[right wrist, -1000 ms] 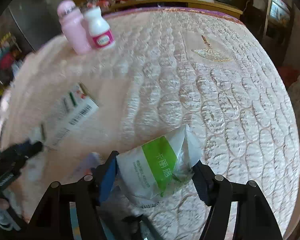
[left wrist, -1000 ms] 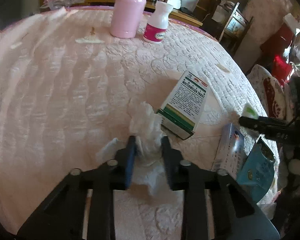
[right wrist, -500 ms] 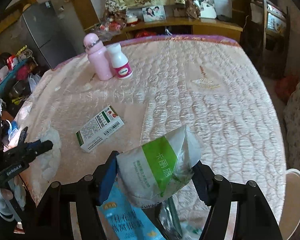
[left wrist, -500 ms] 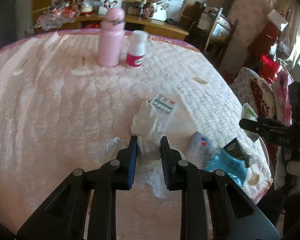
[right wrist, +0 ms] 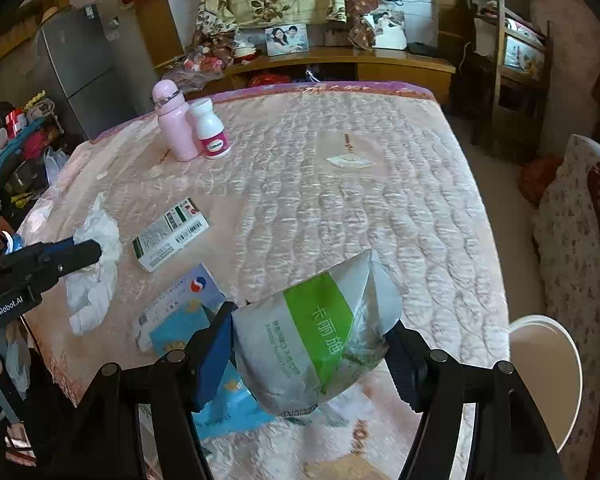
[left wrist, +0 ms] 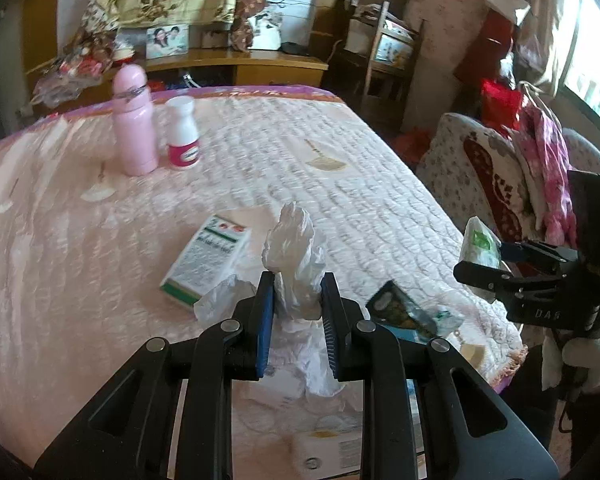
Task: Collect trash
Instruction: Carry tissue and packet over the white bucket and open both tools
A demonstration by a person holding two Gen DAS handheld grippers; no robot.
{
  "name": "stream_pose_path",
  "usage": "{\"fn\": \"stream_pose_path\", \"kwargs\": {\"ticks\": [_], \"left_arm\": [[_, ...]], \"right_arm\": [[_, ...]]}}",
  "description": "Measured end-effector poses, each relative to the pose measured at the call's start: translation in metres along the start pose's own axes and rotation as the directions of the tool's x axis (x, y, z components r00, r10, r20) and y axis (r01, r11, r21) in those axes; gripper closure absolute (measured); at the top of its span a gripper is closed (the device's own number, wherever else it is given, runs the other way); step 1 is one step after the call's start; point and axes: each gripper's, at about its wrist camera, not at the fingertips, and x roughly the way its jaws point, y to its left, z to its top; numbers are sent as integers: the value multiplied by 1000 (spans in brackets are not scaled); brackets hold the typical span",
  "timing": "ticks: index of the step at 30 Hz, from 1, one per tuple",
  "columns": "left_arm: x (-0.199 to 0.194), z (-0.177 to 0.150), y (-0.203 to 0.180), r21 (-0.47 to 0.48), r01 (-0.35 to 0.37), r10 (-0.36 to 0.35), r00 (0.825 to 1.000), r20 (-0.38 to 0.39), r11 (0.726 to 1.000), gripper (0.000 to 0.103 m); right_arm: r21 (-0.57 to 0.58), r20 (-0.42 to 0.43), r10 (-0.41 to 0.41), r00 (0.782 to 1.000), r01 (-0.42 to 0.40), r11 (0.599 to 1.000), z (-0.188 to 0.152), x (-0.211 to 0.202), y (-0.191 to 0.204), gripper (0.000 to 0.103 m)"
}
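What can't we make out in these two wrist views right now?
- Blue packet, right wrist view: near end hidden behind the right gripper and its green-and-white pouch.
- Crumpled white tissue, left wrist view: lower part hidden by the left gripper.
- Box at the bottom, left wrist view: mostly covered by the gripper frame.

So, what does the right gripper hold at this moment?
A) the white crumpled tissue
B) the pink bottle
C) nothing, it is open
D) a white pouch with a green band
D: in the right wrist view the right gripper is shut on the white pouch with a green band; the crumpled tissue is in the left gripper.
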Motion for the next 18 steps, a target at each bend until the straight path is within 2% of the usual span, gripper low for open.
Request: {"fn": "stream_pose_path", "kwargs": {"ticks": [8,18], "left_arm": [[2,9,-44,75,4,-5,1000,4,997,83],[17,20,-113,199,23,-21,1000,-13,980,83]], "right_arm": [[17,18,-35,999,35,999,-16,-21,-25,35],[89,33,-101,994,98,991,-41,-45,-79,35]]}}
